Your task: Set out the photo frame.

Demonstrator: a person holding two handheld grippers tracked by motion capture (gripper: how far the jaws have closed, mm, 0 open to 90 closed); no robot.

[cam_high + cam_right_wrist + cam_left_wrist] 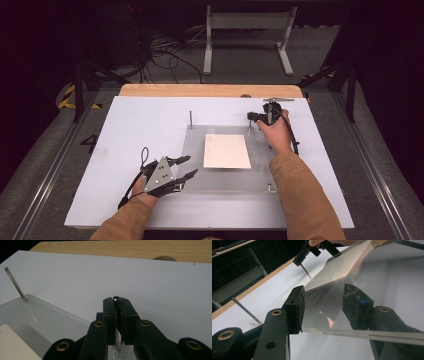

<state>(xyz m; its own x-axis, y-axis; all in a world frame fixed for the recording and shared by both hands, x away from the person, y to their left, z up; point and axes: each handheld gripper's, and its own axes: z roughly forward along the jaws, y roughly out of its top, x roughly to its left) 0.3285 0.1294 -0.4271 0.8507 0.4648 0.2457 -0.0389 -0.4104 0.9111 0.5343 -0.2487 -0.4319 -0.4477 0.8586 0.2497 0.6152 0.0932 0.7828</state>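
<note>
My right gripper (256, 118) is at the far right corner of the clear plate (192, 160). Its fingers (109, 312) are closed tight on the upright metal pin (116, 298) standing at that corner; the pin's tip shows just above the finger ends, and its shaft runs down between them to the plate.

My left gripper (186, 167) is at the near left corner of the same plate. Its fingers (295, 307) are spread wide, one on each side of the plate's near edge, with the edge passing between them. I cannot tell whether either finger touches the plate.

A second metal pin (15, 283) stands at the plate's far left corner, well apart from my right fingers and leaning slightly in the right gripper view. A white sheet (226, 151) lies flat on the plate, between my two grippers. The plate rests on the white table (140, 120).
</note>
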